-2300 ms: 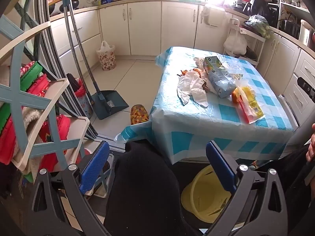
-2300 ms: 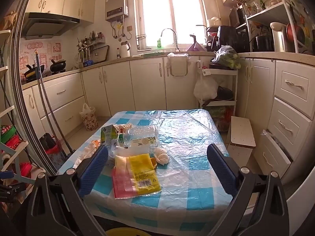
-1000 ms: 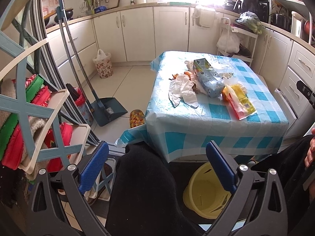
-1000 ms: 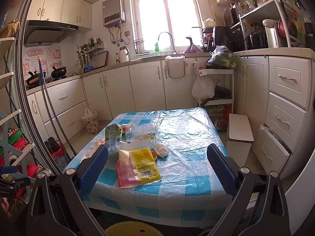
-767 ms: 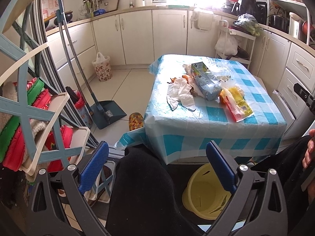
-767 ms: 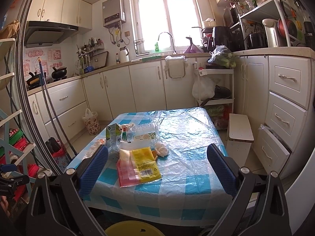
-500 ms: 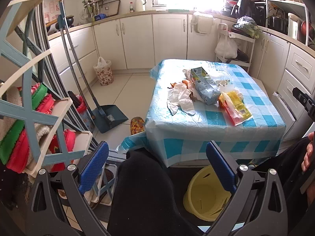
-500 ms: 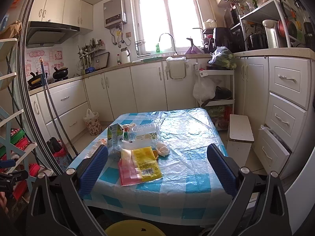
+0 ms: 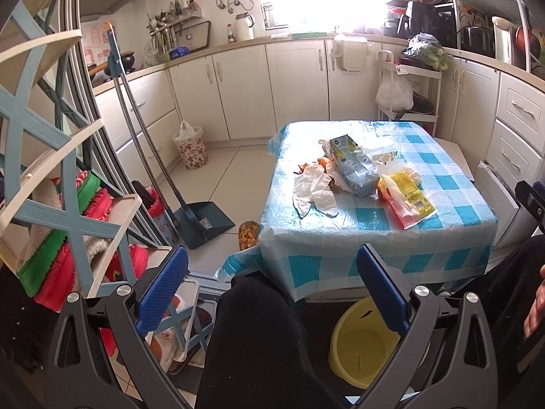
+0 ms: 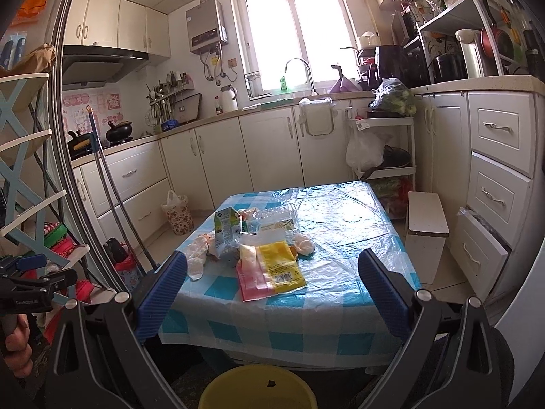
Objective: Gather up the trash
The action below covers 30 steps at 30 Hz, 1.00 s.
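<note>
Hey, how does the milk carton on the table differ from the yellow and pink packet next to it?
The milk carton is a bulky box in green and pale blue print, while the yellow and pink packet is thin and lies flat on the tablecloth. The carton sits further in, among the gloves and wrappers; the packet lies nearer the table's front edge. Both rest on the checked table, untouched by either tool.

Checked-cloth table [image 10: 344,293] with carton [image 10: 225,230], yellow bag [image 10: 277,266], white gloves [image 9: 315,189].
</note>
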{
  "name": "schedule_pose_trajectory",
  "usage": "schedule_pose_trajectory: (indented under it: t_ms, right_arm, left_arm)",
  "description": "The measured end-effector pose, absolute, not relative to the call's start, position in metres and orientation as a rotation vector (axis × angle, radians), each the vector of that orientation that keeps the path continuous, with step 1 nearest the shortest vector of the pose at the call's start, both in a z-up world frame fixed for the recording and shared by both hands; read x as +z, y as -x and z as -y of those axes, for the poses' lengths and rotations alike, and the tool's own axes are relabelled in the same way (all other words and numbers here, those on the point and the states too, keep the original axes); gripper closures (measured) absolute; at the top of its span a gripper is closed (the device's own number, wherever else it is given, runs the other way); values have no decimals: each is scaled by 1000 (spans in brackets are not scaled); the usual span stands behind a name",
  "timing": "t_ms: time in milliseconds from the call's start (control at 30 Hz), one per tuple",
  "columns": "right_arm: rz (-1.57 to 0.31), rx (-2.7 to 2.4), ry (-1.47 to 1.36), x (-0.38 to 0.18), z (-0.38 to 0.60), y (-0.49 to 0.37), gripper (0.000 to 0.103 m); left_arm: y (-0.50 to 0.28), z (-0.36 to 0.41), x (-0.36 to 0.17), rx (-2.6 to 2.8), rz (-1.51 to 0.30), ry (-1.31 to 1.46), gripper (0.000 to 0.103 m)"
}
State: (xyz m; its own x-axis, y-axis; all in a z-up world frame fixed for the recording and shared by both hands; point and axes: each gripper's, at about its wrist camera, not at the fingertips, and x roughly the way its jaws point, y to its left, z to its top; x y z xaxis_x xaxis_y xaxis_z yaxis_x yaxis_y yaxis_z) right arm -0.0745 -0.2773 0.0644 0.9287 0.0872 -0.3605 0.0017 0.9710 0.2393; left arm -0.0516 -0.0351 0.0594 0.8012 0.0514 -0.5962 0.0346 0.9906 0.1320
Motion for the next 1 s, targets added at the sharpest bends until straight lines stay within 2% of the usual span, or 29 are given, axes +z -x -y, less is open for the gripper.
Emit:
schedule_pose_trajectory:
  t_ms: [1000]
  right_arm:
    - [-401,146,-181,72,234,84,7]
  left_arm:
    - [64,39,73,11,-609,-143,7]
